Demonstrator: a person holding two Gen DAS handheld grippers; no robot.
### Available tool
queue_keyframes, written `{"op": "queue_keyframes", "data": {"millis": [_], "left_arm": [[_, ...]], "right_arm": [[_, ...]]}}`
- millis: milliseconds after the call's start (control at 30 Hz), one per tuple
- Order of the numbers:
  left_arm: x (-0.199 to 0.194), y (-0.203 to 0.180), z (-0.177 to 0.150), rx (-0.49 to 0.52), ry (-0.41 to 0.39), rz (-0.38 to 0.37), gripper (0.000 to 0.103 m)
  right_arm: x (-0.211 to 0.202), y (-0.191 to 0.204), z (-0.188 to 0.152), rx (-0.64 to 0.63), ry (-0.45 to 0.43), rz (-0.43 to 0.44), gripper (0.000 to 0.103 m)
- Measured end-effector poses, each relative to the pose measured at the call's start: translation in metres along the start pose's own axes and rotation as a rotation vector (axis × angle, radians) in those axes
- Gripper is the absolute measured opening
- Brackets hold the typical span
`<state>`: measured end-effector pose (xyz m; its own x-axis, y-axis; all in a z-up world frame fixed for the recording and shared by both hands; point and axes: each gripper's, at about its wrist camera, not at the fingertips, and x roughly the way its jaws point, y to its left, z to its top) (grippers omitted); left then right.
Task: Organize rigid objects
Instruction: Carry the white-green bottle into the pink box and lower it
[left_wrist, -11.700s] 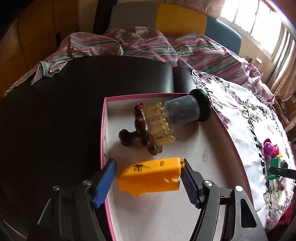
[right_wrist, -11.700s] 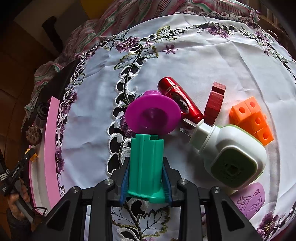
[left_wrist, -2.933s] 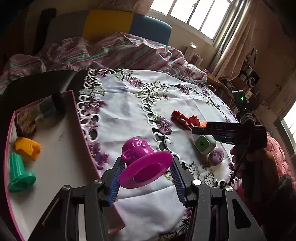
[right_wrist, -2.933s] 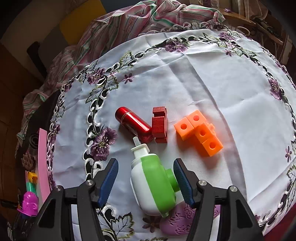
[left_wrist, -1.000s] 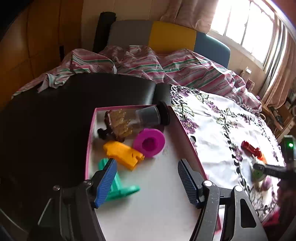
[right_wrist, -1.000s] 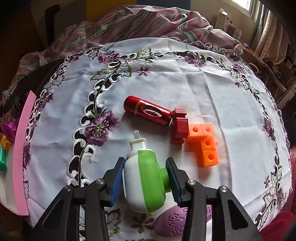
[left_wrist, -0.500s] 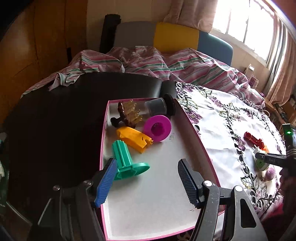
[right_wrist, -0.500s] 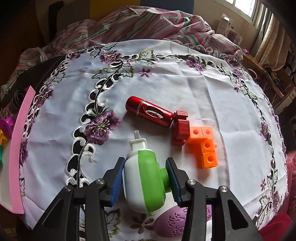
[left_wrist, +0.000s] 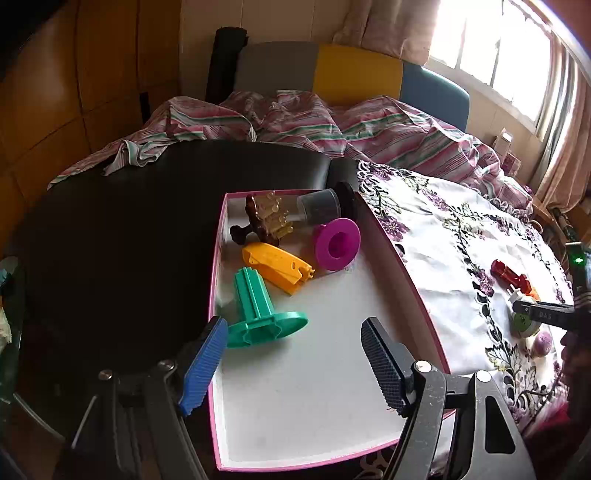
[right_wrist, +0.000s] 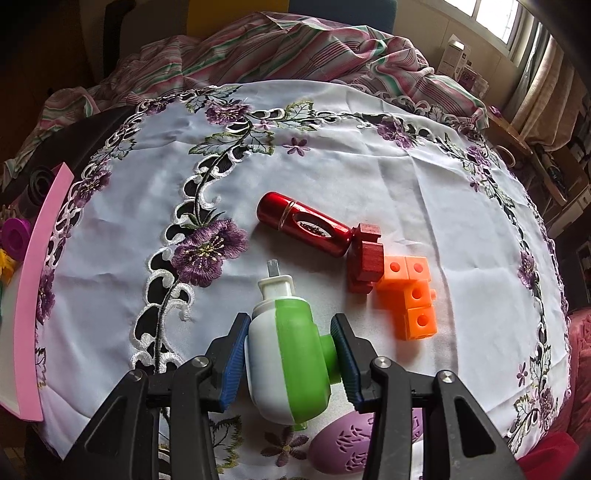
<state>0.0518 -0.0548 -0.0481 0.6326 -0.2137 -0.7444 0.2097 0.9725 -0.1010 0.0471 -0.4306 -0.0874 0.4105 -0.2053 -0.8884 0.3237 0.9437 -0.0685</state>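
Note:
My left gripper (left_wrist: 291, 360) is open and empty above the near part of the pink-rimmed box (left_wrist: 388, 240). In the box lie a green spool (left_wrist: 258, 306), an orange piece (left_wrist: 277, 266), a magenta funnel-shaped toy (left_wrist: 336, 243), a brown brush (left_wrist: 262, 221) and a grey cup (left_wrist: 319, 206). My right gripper (right_wrist: 290, 350) is shut on the white and green plug-in device (right_wrist: 291, 354) over the flowered tablecloth (right_wrist: 332, 177). A red cylinder (right_wrist: 303, 227), a dark red block (right_wrist: 365, 254), orange cubes (right_wrist: 410, 295) and a purple oval (right_wrist: 354, 446) lie on the cloth.
A black tabletop (left_wrist: 110, 240) lies left of the box. A striped blanket (left_wrist: 295, 122) is heaped behind the table. The box's pink rim (right_wrist: 37, 288) shows at the left edge of the right wrist view. Furniture stands at the far right (right_wrist: 554, 166).
My left gripper let go of the magenta toy in the box and has drawn back, open. My right gripper closed on the white and green device and has lifted it slightly.

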Motion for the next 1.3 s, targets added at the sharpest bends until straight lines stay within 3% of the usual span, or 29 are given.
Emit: {"op": "queue_keyframes", "data": {"millis": [233,533,1300], "left_arm": [[0.002,0.002,-0.007,0.002,0.014,0.021,0.075],[-0.002,0.008,-0.011,0.002,0.0,0.042,0.075],[-0.013,0.02,-0.014,-0.018,-0.026,0.045,0.075]], "right_arm": [[0.008,-0.004,-0.001,0.029,0.045,0.013,0.042],[0.004,0.003,-0.002,-0.016,0.018,-0.023,0.042],[-0.009,0.034,-0.004,-0.127,-0.028,0.105,0.042]]}}
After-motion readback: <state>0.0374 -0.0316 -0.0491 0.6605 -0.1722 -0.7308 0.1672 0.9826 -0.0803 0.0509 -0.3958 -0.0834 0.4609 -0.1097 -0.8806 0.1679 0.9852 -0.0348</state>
